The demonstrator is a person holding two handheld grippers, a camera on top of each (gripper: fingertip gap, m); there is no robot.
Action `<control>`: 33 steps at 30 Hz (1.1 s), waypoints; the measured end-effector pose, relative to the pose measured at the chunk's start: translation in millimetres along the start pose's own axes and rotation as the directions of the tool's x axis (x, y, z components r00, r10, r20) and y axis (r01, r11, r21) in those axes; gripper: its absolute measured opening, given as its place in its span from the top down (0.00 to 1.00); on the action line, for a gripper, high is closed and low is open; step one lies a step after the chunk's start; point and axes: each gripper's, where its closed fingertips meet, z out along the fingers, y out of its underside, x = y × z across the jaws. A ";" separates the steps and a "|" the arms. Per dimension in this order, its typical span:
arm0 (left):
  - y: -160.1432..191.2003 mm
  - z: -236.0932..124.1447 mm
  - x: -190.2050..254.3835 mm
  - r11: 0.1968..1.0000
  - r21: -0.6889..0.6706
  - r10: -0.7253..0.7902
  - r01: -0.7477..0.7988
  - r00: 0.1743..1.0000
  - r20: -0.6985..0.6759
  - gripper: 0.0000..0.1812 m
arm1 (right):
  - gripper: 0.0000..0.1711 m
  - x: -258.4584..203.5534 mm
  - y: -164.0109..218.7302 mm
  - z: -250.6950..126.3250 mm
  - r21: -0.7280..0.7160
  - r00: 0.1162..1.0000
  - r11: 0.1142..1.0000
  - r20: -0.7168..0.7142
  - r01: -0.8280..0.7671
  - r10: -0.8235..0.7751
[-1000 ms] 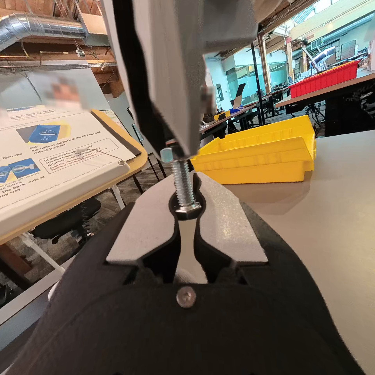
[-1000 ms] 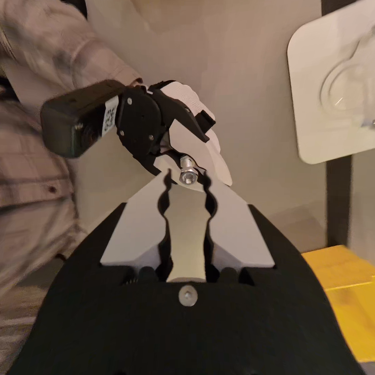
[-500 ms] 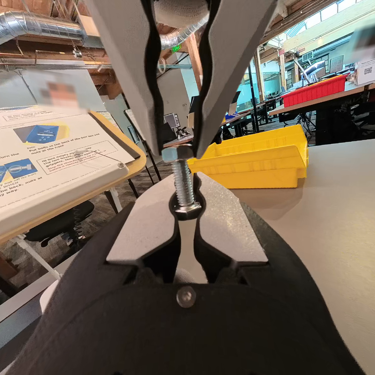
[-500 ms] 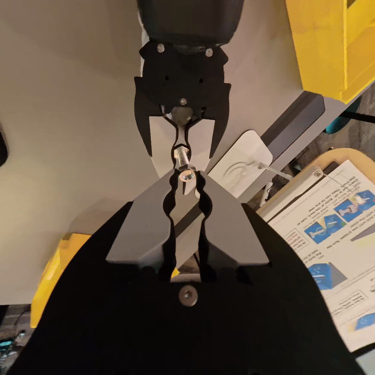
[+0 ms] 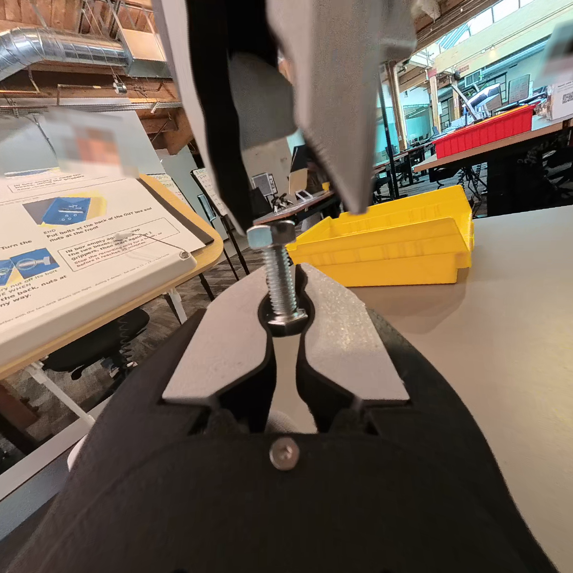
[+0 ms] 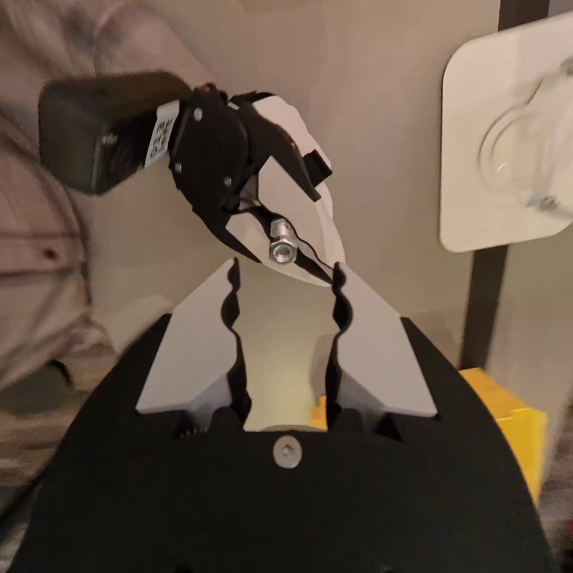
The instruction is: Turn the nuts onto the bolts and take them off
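Note:
My left gripper is shut on the head of a silver bolt, which points forward and up. A silver nut sits at the tip of the bolt's thread. My right gripper comes down from above, blurred, with its jaws open on either side of the nut. In the right wrist view my right gripper is open, and the nut sits just beyond its fingertips, untouched. The left gripper holds the bolt end-on there.
Stacked yellow bins stand on the grey table ahead on the right. An instruction sheet on a wooden board is at the left. A red bin is far back. A person's sleeve and a white plate flank the grippers.
Half a second ago my right gripper was closed around the nut and rotated. Now it has opened, let go of the nut and swung back. My left gripper still holds the bolt.

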 end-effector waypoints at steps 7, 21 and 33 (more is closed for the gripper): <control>-0.1 -0.4 -0.4 1.000 0.003 -0.022 0.022 1.000 -0.013 0.95 | 0.74 3.1 -15.7 -10.3 -0.144 0.659 0.694 -0.229 0.705 -0.716; 2.2 -0.7 -5.8 1.000 -0.007 -0.026 0.026 1.000 0.013 0.95 | 0.91 5.0 -9.4 2.1 -0.040 0.937 0.942 -0.101 0.333 -0.335; 2.7 0.0 -2.6 0.999 -0.009 -0.034 0.034 0.999 -0.003 0.95 | 0.63 3.1 -11.7 -2.2 0.030 0.881 0.889 -0.150 0.458 -0.449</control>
